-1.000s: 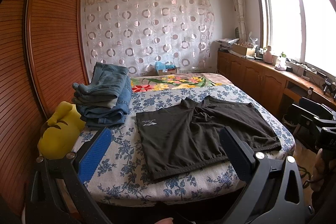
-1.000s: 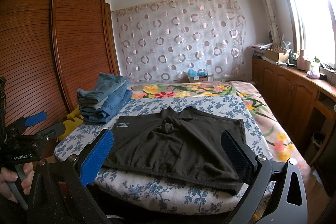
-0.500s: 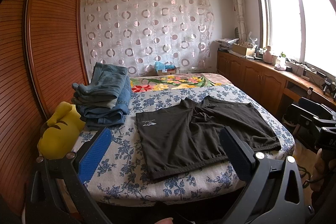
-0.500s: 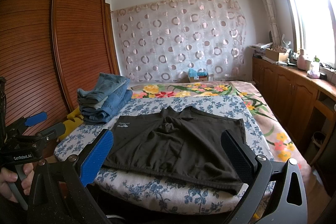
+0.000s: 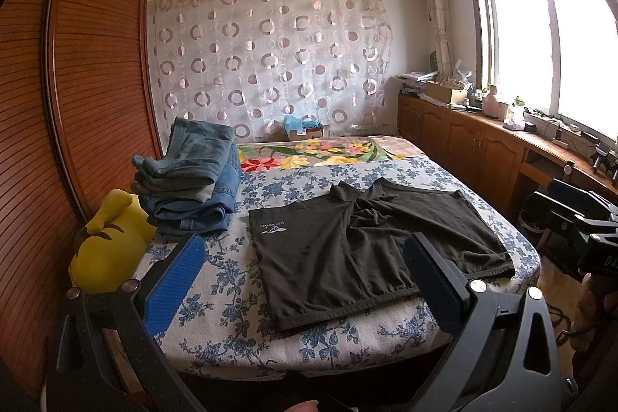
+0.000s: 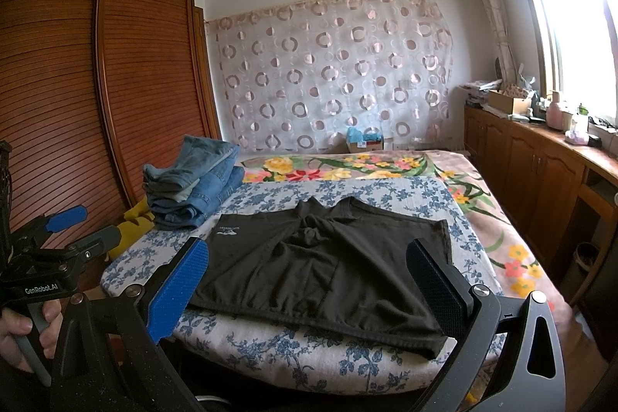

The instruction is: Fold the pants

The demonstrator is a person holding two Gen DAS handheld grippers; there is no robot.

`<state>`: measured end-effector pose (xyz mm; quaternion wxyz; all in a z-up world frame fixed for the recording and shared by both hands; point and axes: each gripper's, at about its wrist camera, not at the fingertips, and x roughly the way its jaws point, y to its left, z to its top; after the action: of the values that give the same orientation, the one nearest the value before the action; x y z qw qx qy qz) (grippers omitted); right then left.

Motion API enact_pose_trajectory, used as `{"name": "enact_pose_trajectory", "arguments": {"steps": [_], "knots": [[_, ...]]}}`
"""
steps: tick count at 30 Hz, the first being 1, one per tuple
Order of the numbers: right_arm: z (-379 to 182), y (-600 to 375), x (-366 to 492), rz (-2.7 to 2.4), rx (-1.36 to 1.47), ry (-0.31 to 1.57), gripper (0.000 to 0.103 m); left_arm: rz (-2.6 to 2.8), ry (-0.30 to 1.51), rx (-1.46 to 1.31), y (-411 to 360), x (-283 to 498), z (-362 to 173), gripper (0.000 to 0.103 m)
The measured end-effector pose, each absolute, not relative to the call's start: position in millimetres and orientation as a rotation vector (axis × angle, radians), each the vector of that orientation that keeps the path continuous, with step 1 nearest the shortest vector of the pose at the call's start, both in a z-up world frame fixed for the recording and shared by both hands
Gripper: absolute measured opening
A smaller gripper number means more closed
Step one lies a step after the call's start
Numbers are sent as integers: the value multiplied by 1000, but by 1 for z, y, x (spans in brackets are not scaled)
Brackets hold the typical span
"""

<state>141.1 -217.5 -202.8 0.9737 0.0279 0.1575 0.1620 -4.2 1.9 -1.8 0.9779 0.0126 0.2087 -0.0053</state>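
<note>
Floral bed (image 5: 216, 296) carries the flat dark pants (image 5: 367, 250), while I hold both my left hand-held gripper (image 5: 305, 280) and right hand-held gripper (image 6: 309, 284) spread wide, empty, short of the cloth.

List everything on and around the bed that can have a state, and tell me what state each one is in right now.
black shorts: spread flat on the bed, not folded.
jeans stack: folded, piled by the wardrobe.
yellow plush: lying at the bed's left edge.
left gripper: open, empty.
right gripper: open, empty.
wardrobe door: shut.
curtain: drawn across the wall.
</note>
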Motion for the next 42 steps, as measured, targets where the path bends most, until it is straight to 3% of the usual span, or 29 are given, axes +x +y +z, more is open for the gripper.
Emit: {"name": "enact_pose_trajectory", "arguments": {"steps": [25,42], "knots": [[-207,-225,146,323,48,359,102,-73,509,22,-11,13,-28,103],[-220,-254,174,320,19,434,96,-112,608,20,-9,39,-68,103]]}}
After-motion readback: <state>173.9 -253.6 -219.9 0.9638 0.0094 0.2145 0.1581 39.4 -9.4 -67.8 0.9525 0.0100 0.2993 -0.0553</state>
